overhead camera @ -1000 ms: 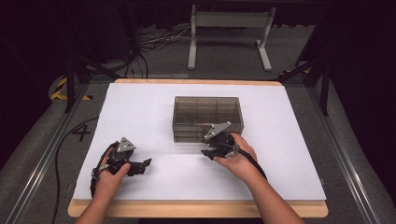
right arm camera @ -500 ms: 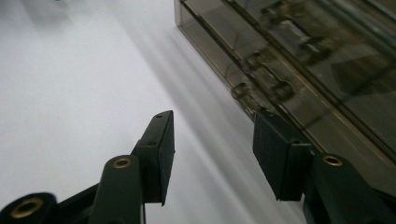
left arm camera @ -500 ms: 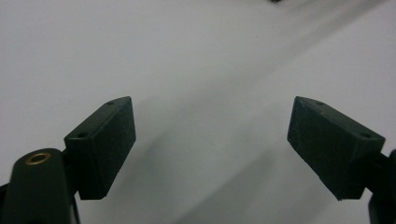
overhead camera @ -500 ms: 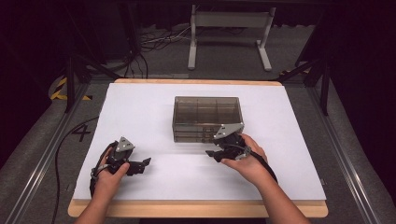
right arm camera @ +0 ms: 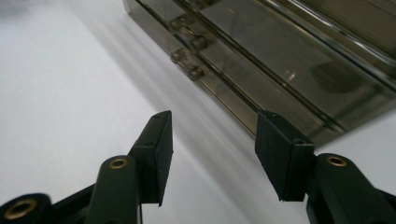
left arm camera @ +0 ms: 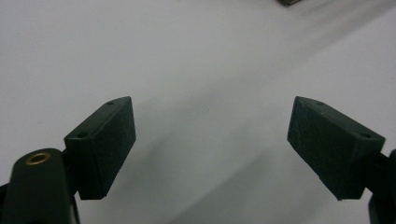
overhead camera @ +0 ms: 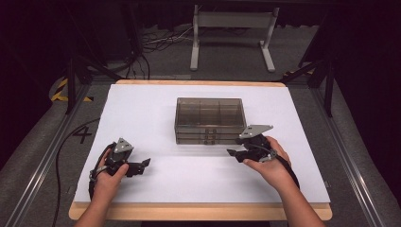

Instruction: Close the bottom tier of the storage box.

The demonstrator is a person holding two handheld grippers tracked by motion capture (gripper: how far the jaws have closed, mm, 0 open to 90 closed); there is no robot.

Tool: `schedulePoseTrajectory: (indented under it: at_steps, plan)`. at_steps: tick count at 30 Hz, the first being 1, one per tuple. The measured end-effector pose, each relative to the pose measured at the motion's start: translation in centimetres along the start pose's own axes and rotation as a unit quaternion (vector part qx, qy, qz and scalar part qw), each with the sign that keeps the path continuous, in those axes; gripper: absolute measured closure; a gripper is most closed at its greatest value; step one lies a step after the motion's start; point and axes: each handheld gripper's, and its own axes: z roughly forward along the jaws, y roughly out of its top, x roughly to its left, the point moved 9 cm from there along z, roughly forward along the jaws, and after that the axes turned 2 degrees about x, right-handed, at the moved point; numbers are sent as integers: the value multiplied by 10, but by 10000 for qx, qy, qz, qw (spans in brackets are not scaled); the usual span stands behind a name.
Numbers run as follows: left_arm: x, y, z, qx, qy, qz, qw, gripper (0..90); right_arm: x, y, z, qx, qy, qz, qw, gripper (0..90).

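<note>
Smoky translucent plastic drawer box (overhead camera: 210, 120) sat mid-frame; your right gripper (overhead camera: 235, 153), jaws just opened wide and empty, probably next needed a drawer handle.

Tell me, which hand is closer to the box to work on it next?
Probably the right. The right gripper sits just off the box's front right corner, jaws open, having just been opening with nothing between them. The left gripper is farther off on the bare white table.
</note>
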Motion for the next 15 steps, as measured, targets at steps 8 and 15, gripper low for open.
schedulePoseTrajectory:
  at_steps: [8,15]
  plan:
    - [6,-1,-1,-6,61,-74,10000,161,-24,-19,-16,-50,-239,248,9994,466]
    - [9,-2,-2,4,64,-129,9999,161,-46,-37,-28,-131,-452,544,9974,463]
